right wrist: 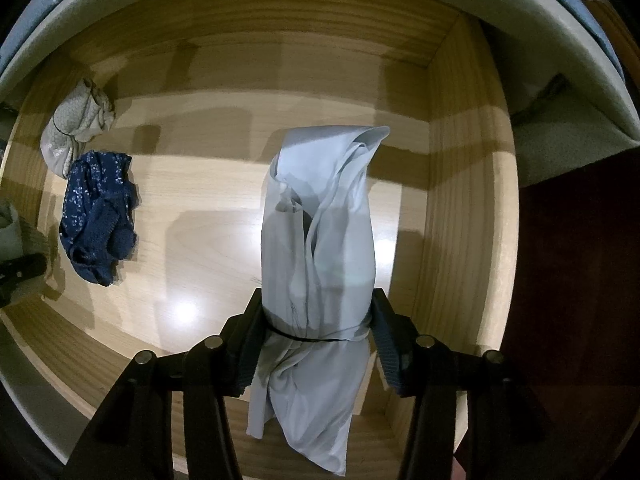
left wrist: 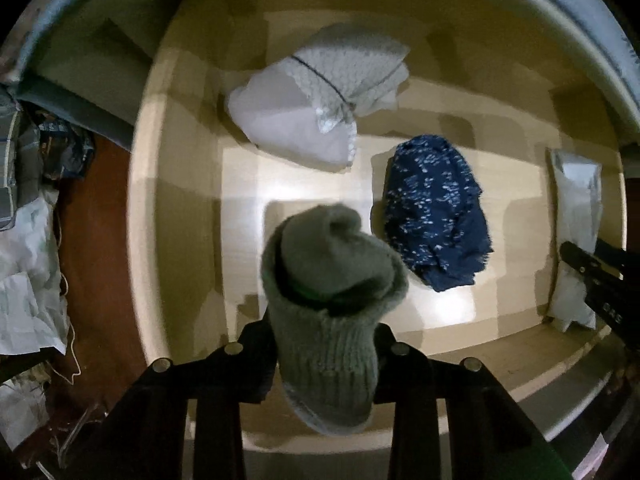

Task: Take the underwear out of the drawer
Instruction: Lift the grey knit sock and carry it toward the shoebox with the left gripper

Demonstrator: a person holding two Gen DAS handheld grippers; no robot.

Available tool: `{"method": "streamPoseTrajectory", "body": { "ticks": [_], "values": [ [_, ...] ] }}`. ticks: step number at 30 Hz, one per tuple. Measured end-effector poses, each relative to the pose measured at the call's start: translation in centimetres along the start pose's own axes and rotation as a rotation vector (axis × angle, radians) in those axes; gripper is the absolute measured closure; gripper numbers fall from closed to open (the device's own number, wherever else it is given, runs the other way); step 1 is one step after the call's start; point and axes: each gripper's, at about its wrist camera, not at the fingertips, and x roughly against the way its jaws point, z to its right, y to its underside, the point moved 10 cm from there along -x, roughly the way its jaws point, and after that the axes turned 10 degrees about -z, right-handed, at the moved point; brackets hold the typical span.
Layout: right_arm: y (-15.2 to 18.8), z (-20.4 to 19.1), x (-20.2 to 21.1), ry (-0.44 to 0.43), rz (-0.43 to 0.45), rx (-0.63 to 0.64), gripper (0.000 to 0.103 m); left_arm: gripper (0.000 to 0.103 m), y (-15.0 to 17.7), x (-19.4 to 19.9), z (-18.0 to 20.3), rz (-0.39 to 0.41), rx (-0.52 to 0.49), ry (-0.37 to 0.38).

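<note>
Left gripper (left wrist: 326, 354) — fingers clamped on a grey sock (left wrist: 332, 280) over the drawer (left wrist: 184, 184); right gripper (right wrist: 316, 340) clamps pale underwear (right wrist: 320, 240) — blue pair (right wrist: 98, 216) on the drawer floor.

L claw (left wrist: 326, 354) gripping grey sock (left wrist: 332, 280), prob. lifted

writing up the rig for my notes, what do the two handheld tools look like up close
Both are matte black. The left tool has two angular fingers on forked struts, each strut capped by a round silver bolt head. The right tool is built the same, and its inner pads are dark with fine ribbing. No cables, sleeves or hands show; faint pale lettering on the right tool's body is unreadable.
</note>
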Motion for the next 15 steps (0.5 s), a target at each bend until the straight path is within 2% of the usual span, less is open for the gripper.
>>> {"method": "streamPoseTrajectory", "body": {
  "ticks": [7, 15],
  "values": [
    [-0.4, 0.1, 0.2, 0.001, 0.003, -0.002, 0.058, 0.070, 1.1, 4.1, 0.4, 0.065, -0.006, 0.030],
    [-0.7, -0.4, 0.3, 0.021, -0.010, 0.006, 0.056, 0.070, 2.9, 8.7, -2.1, 0.163, -0.019, 0.053]
  ]
}}
